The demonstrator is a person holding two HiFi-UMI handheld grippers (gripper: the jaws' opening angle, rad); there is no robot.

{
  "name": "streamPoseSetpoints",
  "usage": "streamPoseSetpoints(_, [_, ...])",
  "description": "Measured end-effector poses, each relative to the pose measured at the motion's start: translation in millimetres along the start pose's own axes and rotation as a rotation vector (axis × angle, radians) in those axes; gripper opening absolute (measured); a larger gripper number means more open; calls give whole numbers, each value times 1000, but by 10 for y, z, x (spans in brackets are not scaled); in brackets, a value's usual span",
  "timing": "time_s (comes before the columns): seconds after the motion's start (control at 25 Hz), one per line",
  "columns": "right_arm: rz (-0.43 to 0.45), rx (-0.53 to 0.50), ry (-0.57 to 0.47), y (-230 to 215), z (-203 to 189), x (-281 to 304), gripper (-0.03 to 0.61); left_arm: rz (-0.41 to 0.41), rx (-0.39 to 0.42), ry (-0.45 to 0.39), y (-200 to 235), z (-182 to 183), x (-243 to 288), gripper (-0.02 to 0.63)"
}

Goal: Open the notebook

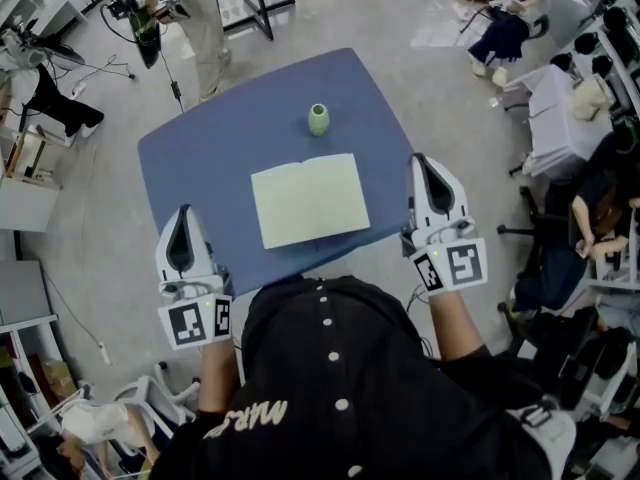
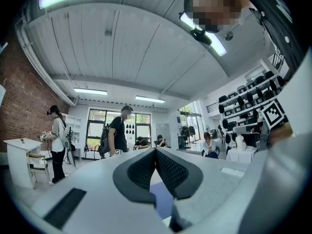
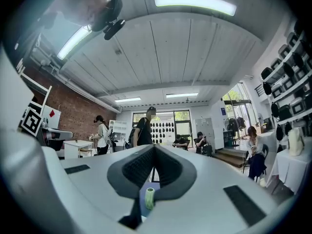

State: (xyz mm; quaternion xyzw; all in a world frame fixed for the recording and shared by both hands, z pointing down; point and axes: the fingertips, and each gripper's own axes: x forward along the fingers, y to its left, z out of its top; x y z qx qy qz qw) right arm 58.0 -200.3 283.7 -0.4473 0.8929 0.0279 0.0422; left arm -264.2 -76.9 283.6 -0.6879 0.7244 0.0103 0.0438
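A notebook (image 1: 310, 199) lies flat on the blue table (image 1: 210, 158), near its front edge, with pale yellow-green pages facing up. In the head view my left gripper (image 1: 183, 214) hangs off the table's front left edge, clear of the notebook. My right gripper (image 1: 419, 160) is off the table's right edge, level with the notebook but not touching it. In the left gripper view the left gripper (image 2: 156, 152) has its jaws pressed together with nothing between them. The right gripper (image 3: 154, 148) in its own view looks the same. The notebook shows in neither gripper view.
A small green vase (image 1: 318, 119) stands on the table behind the notebook and shows below the right jaws as the vase (image 3: 149, 197). A person (image 1: 190, 8) stands beyond the far left corner. Seated people and white-covered tables (image 1: 560, 118) fill the right side.
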Motion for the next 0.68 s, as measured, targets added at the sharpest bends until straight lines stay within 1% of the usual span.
streamPoseSetpoints(0.68, [8,-16,10,136,-30,15,2,-2,-9,3,57,-46,-76,3])
